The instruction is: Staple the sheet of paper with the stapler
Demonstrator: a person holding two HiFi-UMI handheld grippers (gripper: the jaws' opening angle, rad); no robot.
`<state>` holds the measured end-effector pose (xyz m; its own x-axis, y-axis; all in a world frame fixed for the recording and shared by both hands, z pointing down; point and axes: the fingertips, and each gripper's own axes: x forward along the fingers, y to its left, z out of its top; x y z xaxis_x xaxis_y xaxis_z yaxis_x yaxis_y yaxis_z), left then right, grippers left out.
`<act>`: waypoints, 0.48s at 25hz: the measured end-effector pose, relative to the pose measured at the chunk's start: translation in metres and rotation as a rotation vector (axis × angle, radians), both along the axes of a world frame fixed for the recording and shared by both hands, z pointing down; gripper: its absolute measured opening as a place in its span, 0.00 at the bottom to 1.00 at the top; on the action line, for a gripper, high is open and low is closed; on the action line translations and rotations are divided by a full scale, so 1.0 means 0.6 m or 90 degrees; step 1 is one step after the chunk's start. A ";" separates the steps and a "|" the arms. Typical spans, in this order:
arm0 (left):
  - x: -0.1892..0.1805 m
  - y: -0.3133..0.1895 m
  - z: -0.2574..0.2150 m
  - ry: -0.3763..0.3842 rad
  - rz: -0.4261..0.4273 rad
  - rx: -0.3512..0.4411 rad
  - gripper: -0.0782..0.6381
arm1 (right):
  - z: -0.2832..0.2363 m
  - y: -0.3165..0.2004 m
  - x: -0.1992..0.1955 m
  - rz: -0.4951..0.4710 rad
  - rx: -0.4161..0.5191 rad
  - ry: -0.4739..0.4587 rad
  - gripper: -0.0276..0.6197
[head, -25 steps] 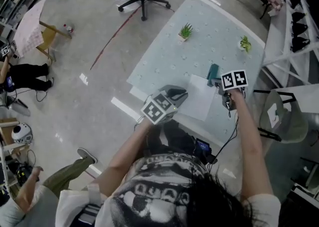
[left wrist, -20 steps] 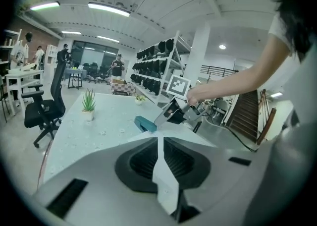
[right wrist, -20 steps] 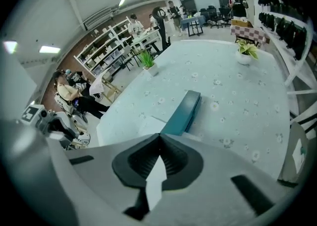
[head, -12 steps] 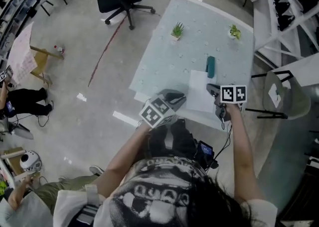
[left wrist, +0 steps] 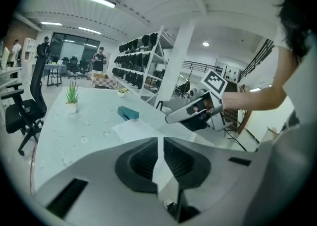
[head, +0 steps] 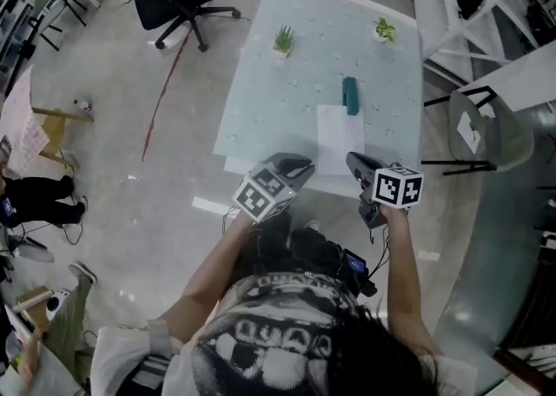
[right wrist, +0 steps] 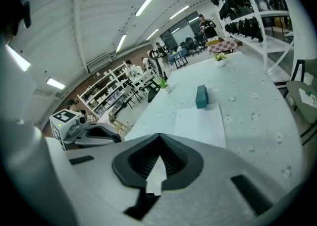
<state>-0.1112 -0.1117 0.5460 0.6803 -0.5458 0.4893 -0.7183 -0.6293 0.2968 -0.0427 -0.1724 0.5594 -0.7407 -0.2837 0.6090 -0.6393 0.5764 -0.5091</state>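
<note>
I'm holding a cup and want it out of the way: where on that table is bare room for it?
Widest free patch: the table's left half, from the left plant to the near edge, beside the paper. A narrower strip lies between paper and stapler and the right edge. Crowded: the near edge, where the left gripper and right gripper hang by the paper.

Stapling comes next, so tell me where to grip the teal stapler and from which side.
Grip the teal rectangular stapler across its narrow middle, on the two long flanks. It lies flat, lengthwise away from you, at the white paper sheet's far edge, so probably come from above.
</note>
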 end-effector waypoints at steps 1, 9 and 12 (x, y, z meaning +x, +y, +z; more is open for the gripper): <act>0.000 0.002 0.003 -0.003 0.000 0.000 0.16 | -0.004 0.007 -0.001 0.005 0.006 -0.009 0.04; 0.025 0.029 -0.003 -0.006 -0.018 0.001 0.16 | -0.033 0.064 0.028 0.045 0.033 -0.058 0.04; 0.045 0.051 -0.011 -0.010 -0.030 0.004 0.16 | -0.042 0.093 0.054 0.051 0.046 -0.063 0.03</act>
